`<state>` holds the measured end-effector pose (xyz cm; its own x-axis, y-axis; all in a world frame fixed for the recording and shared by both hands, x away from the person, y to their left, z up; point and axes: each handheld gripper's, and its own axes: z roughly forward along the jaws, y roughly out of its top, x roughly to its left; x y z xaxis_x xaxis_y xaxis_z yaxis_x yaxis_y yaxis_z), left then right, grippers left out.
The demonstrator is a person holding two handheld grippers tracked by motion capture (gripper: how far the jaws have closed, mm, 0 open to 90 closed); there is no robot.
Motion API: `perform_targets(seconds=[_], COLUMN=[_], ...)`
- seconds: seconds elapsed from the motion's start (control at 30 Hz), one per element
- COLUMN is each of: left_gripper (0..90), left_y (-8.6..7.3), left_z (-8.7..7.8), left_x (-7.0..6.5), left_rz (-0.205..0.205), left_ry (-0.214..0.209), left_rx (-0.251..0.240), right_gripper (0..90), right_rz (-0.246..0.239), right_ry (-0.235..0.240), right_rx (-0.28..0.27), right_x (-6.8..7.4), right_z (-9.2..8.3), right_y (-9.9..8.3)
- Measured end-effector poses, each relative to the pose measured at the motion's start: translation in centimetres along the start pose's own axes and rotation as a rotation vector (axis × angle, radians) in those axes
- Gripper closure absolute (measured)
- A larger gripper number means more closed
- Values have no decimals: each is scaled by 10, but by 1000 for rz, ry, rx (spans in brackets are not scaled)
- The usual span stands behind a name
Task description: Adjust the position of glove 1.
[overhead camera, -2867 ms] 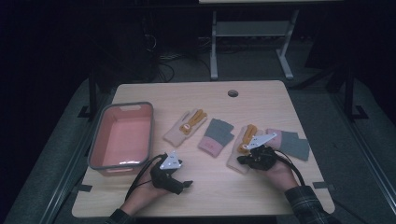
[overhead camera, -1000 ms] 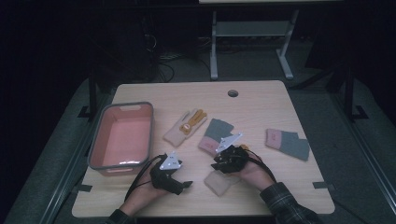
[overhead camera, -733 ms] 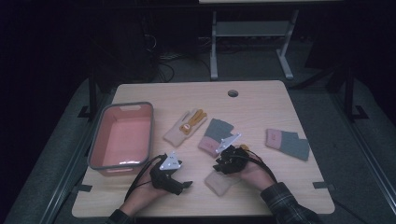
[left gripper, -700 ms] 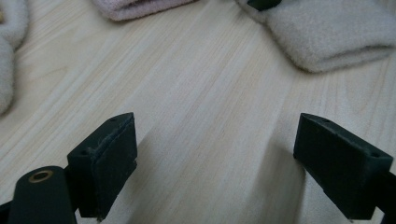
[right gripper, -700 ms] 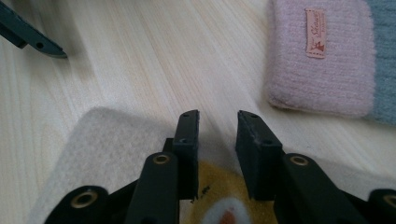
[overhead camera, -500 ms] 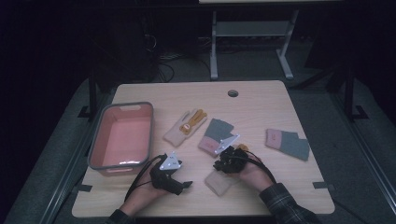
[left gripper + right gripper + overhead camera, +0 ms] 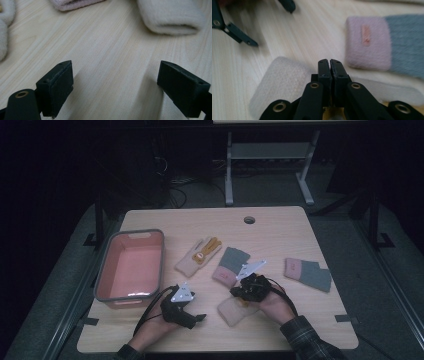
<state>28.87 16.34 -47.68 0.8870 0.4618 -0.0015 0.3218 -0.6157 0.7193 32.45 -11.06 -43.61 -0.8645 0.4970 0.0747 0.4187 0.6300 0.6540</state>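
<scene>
A cream glove [image 7: 231, 311] lies flat near the table's front middle. My right gripper [image 7: 236, 293] sits on its far end with orange fingers peeking out under it. In the right gripper view the jaws have just been closing and now meet [image 7: 329, 62] above the cream glove [image 7: 284, 80]. I see no fabric between them. My left gripper [image 7: 201, 317] rests on the table to the left, open [image 7: 117, 87] over bare wood, with the cream cuff [image 7: 172, 17] ahead of it. A matching cream-and-orange glove [image 7: 199, 256] lies farther back.
A pink bin [image 7: 102, 270] with a grey rim stands at the left. One pink-and-grey glove [image 7: 230, 266] lies just beyond my right gripper, large in its own view [image 7: 372, 47]. Another pink-and-grey glove [image 7: 308, 273] lies at the right. A cable hole [image 7: 249, 219] marks the back edge.
Since the oldest frame, my right gripper came from the right to the front middle, and the cream glove lies there now. Over the last second both hands stayed nearly still.
</scene>
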Motion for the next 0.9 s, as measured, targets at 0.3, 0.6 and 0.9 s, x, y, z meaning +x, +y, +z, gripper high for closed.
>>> perform_targets(seconds=[0.3,0.6,0.9], left_gripper=[128,128,142], left_y=[0,0,13], left_z=[0,0,0], left_x=[0,0,-3], left_rz=[4,2,-31], left_ry=[0,1,26], left_rx=[5,-1,43], right_gripper=[873,870,871], right_rz=[-10,-46,-40], right_ry=[-58,-152,-128], right_rx=[-188,-293,-234], right_x=[0,-4,-1], right_z=[-36,-47,-35], right_y=[6,-4,-16])
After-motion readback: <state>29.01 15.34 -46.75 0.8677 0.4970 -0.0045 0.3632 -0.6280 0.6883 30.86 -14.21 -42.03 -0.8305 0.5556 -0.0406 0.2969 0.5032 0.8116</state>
